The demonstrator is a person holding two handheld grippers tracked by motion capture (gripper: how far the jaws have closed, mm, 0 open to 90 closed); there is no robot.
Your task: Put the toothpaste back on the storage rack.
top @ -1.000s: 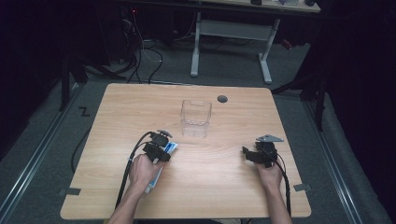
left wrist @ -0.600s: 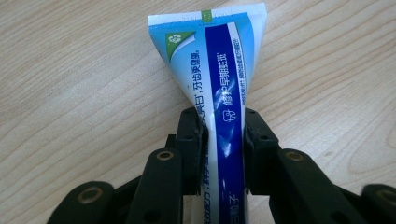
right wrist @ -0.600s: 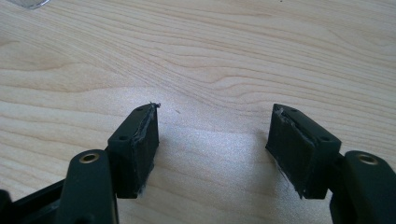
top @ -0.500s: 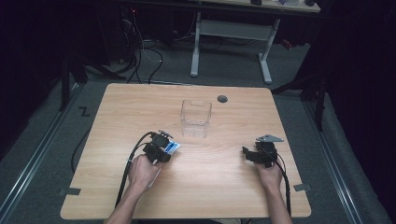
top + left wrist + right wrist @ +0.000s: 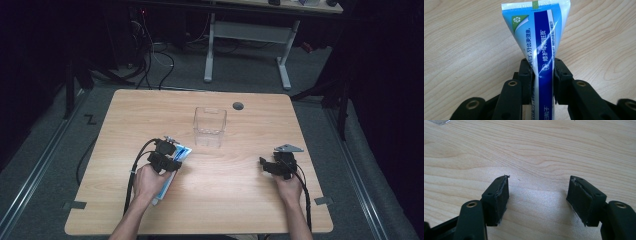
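Gripping a blue toothpaste tube (image 5: 543, 50) mid-body, the left hand-held gripper (image 5: 167, 156) is seen just beside the clear plastic container (image 5: 210, 126) on the table (image 5: 240, 200), its jaws pressed against both sides of the tube. The right hand-held gripper (image 5: 537, 200) is held wide open and empty, well apart from the container. A steady lift, tube kept level until over the container's rim, is judged the surest way in.

Toothpaste tube (image 5: 541, 40): light blue body, dark blue stripe, white lettering, green corner patch. Desk (image 5: 240, 195): pale wood grain. Container (image 5: 209, 126): clear. Left hand-held gripper (image 5: 167, 154): black.
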